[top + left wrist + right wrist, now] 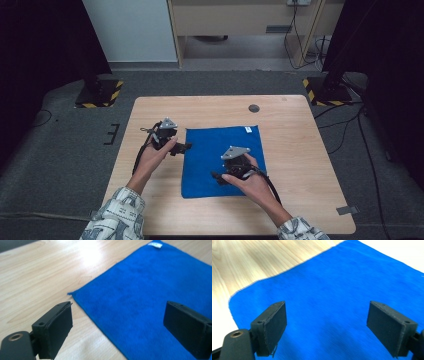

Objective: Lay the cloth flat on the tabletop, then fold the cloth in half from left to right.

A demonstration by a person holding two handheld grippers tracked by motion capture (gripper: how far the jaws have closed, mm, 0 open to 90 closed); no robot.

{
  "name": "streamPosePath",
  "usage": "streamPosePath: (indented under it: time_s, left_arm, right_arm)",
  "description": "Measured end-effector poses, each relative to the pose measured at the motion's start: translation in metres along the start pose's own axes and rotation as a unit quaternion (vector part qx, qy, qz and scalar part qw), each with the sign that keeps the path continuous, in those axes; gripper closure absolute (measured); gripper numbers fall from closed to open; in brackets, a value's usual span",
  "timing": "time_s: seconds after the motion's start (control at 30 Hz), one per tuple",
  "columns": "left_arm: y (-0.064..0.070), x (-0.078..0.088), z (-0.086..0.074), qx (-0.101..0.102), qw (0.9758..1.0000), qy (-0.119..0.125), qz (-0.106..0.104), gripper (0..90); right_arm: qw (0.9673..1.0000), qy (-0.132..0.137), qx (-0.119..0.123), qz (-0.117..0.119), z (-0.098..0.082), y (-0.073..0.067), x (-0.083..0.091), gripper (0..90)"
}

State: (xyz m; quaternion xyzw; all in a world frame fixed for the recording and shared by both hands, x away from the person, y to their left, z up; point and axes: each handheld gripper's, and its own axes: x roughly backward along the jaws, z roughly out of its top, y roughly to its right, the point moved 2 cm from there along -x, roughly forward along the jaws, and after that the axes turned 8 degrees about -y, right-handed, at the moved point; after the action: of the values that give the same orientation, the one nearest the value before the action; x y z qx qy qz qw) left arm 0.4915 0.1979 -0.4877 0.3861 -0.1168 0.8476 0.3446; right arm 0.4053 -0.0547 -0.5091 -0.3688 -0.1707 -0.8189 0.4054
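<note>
Since the blue cloth (pixel 222 160) lying flat at the middle of the wooden table (pixel 295 150) is soft, thin and limp, you can expect it to weigh almost nothing, to sag wherever you do not support it, and to bunch or slide over the smooth wood if you push instead of pinch. It looks like a fleecy microfibre, so the pads should bite well once an edge is between them; it is not fragile. Your best hold, I judge, is at a corner or along an edge, with one jaw slipped under the hem, not down on the flat middle.

Nearest to you, your right gripper (pixel 218 176) sits over the near half of the cloth, your hand wrapped round its body and the jaws pointing left and low across the fabric. In the right gripper view its jaws stand wide apart with nothing between them, blue cloth beneath.

A little farther and to the left, your left gripper (pixel 184 147) rests just off the cloth's left edge, aimed right toward it. In the left gripper view its jaws are also spread and empty, straddling the edge: the left pad (pixel 58 331) is over bare wood, the other over the cloth (pixel 150 300).

Farthest off, the white tag (pixel 155 244) marks the far right corner.
</note>
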Motion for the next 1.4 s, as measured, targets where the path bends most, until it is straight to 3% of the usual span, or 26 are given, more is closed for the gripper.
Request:
streamPosePath:
  time_s: [0.07,0.2,0.33,0.53,0.67,0.73,0.87,1.0,1.1,1.2,1.4]
  left_arm:
    - [-0.001,-0.002,0.001,-0.001,1.0,-0.009,0.004,8.2]
    - [-0.001,-0.003,0.003,-0.005,0.9999,-0.015,0.007,8.3]
    - [-0.002,0.0,0.005,-0.001,1.0,-0.005,0.005,8.3]
    - [-0.002,0.002,0.011,-0.009,0.9999,0.0,0.012,9.5]
    - [-0.005,0.002,0.017,-0.015,0.9995,-0.014,0.025,10.5]
    - [-0.005,0.004,0.02,-0.018,0.9996,-0.012,0.015,10.5]
    - [-0.003,0.007,0.025,-0.034,0.9991,-0.019,0.015,10.7]
    - [-0.001,0.011,0.031,-0.05,0.9983,-0.023,0.018,10.6]
    - [-0.002,0.011,0.033,-0.045,0.9987,-0.021,0.014,10.5]
    - [-0.005,0.012,0.033,-0.036,0.9992,-0.01,-0.012,10.2]
    - [-0.011,0.009,0.034,-0.025,0.9996,-0.012,0.005,10.1]
  right_arm:
    - [1.0,0.004,-0.003,0.008,0.003,-0.006,-0.003,20.8]
    - [0.9997,-0.004,0.015,0.02,0.009,-0.02,-0.01,31.4]
    - [0.9988,-0.003,0.033,0.035,0.013,-0.034,-0.015,41.5]
    - [0.9966,-0.01,0.054,0.062,0.017,-0.054,-0.02,49.6]
    - [0.9953,-0.011,0.061,0.075,0.02,-0.063,-0.022,55.1]
    - [0.9944,-0.017,0.067,0.081,0.022,-0.068,-0.025,57.9]
    - [0.9937,-0.022,0.076,0.079,0.024,-0.076,-0.031,62.2]
    - [0.9943,-0.011,0.072,0.078,0.027,-0.081,-0.032,67.8]
    - [0.9947,-0.011,0.07,0.075,0.026,-0.082,-0.033,71.3]
    - [0.9951,-0.009,0.069,0.071,0.024,-0.082,-0.032,75.0]
    - [0.9961,0.005,0.062,0.062,0.021,-0.08,-0.028,81.3]
